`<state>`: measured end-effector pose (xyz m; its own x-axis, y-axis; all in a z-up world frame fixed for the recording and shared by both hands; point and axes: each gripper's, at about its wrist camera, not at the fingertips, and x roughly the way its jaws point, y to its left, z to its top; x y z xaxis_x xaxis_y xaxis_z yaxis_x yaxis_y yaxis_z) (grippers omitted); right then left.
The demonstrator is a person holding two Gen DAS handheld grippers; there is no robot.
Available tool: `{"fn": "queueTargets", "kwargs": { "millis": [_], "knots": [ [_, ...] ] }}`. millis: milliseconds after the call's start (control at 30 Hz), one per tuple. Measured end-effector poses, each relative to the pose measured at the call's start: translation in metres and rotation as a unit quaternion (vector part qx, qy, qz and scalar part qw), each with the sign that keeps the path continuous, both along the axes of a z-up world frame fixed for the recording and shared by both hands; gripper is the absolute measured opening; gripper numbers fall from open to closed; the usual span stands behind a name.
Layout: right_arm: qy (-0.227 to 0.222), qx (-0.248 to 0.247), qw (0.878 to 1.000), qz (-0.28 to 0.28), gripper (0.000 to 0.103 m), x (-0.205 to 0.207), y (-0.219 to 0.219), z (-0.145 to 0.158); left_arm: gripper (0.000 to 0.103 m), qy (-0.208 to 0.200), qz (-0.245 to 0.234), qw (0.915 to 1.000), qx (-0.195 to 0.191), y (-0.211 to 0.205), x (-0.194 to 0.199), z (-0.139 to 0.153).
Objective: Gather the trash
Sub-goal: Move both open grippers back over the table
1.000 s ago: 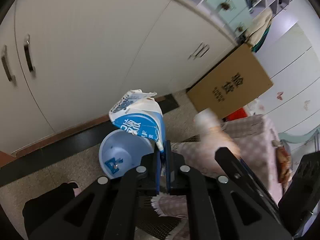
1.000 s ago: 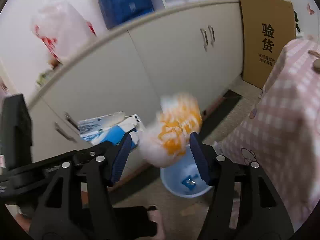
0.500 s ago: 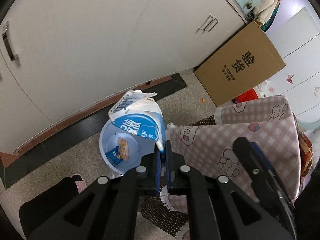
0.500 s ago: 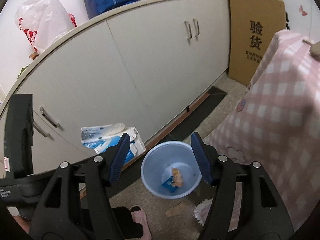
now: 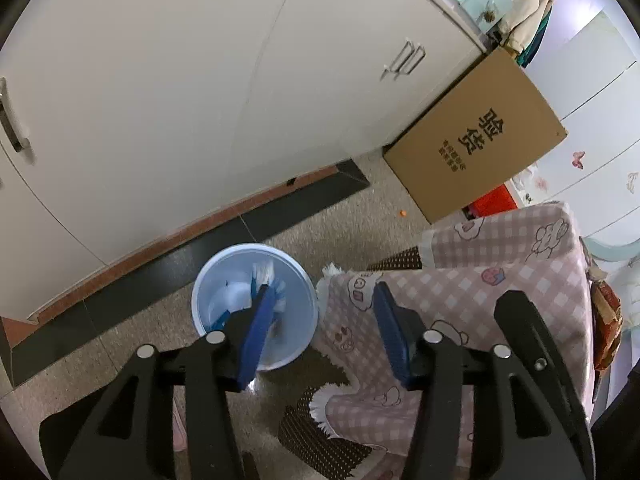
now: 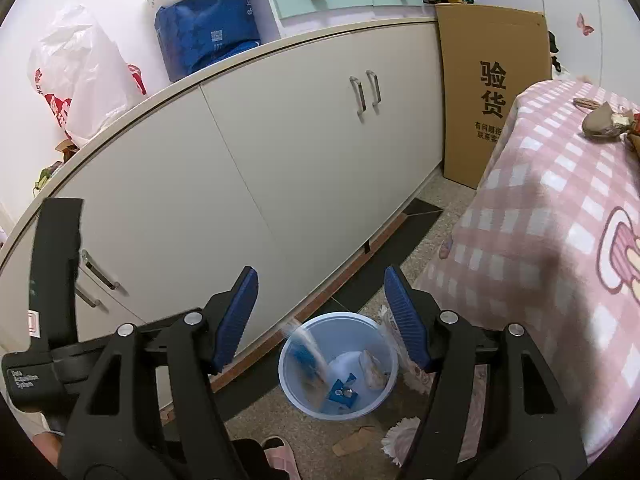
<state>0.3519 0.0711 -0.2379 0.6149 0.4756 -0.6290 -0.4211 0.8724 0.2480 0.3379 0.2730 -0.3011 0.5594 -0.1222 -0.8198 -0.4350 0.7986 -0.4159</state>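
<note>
Release looks right: left gripper [image 5: 324, 328], jaws just sprung apart and empty, hangs over the bin [image 6: 338, 364] as the blue carton [image 6: 306, 354] drops in; right gripper [image 6: 320, 316] gapes empty.

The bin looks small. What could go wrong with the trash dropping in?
The carton, blurred mid-fall at the bin's left rim, might catch the edge and tip out. The left gripper, its jaws just opened and empty, hangs close over the bin and could knock it. The tablecloth fringe beside it could snag.
</note>
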Motion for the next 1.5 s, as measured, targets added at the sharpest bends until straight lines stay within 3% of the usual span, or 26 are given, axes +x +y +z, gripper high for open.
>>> {"fn": "queueTargets", "kwargs": {
  "millis": [300,700,1000,1300,1500],
  "knots": [
    [-0.008,0.015,1.0,0.005,0.065,-0.019,-0.005,0.022,0.052,-0.022,0.001,0.9997,0.006,-0.002,-0.022,0.033],
    [-0.071,0.054,0.996,-0.014,0.067,-0.073,-0.056,0.099,0.062,-0.101,-0.016,0.993,0.059,-0.043,-0.072,0.126],
    [-0.085,0.07,0.989,-0.094,0.067,-0.094,-0.163,0.119,0.07,-0.135,-0.094,0.9818,0.095,-0.141,-0.069,0.163],
    [-0.054,0.05,0.969,-0.236,0.068,-0.091,-0.317,0.109,0.072,-0.138,-0.233,0.9527,0.138,-0.286,-0.031,0.168],
    [-0.027,0.02,0.961,-0.273,0.068,-0.078,-0.375,0.091,0.072,-0.131,-0.282,0.9441,0.11,-0.347,-0.006,0.156]
  ]
}}
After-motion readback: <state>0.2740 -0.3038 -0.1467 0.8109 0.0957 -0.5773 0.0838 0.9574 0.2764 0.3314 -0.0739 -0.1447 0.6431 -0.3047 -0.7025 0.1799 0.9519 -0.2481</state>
